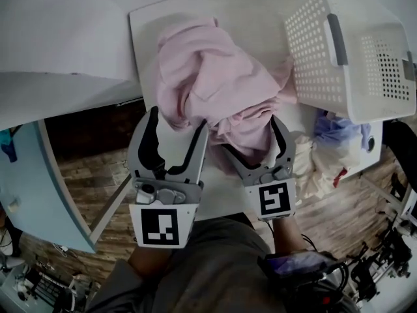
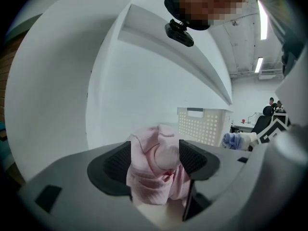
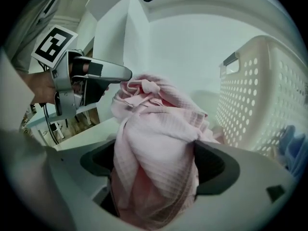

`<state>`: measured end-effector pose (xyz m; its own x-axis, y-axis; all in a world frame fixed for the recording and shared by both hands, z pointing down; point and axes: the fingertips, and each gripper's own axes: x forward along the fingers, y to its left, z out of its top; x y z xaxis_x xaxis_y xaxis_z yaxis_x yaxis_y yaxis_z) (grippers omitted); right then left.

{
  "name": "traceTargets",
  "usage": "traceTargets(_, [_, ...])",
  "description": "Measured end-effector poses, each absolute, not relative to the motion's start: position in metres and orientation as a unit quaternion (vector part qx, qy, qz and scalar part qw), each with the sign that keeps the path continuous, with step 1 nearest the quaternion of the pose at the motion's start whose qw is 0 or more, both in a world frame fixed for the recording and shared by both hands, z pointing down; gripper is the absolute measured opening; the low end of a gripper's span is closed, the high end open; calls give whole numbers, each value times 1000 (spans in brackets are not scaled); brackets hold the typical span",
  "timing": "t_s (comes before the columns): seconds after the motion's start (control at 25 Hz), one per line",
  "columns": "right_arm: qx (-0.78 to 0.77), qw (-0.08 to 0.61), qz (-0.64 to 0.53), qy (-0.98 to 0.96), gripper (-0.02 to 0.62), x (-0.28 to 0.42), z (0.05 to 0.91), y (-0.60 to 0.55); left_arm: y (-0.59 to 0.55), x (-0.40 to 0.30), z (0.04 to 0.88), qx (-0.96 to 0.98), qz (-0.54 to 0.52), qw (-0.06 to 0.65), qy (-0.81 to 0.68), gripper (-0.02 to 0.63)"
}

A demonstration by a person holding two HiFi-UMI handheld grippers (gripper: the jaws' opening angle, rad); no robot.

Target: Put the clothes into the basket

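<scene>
On the white desk (image 1: 146,25), two tools sit side by side at the near edge of the pink cloth (image 1: 208,77), pointing fwd & a bit down. L hand-held gripper (image 1: 177,119): jaws wide apart, cloth's edge between the tips, not clamped. R hand-held gripper (image 1: 251,135): jaws also wide, a bunched fold filling the gap, no squeeze. Cloth lies heaped on the desk, outside the basket (image 1: 313,51), which stands upright just right of it. Basket's inside shows holed white walls.
</scene>
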<state>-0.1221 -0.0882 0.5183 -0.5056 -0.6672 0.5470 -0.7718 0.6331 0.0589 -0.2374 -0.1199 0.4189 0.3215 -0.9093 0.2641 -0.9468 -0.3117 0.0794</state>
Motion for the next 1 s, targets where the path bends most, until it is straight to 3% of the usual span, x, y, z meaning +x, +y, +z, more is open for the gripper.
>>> traceTargets(0.32, [413,271,116,-862,495,-124,533,-100,-147,-245,455,811,98,154,-556,391])
traceTargets(0.56, [417,268,127,-859,494,-125,536,-105,-162,-234,458,833,54,168,-524,392])
traceTargets(0.6, [417,270,127,-858,492,-125,537,-106,-161,-231,458,836,53,168,-520,368])
traceTargets(0.72, [416,281,124,-856,455,-124,538,-106,-158,-221,456,844,63,156,-510,206])
traceTargets(0.84, [412,291,119,-856,384,-123,539,-105,-155,-219,456,846,78,146,-508,151])
traceTargets(1.0, [415,290,107,-856,223,-120,535,-101,-149,-214,451,846,89,125,-510,99])
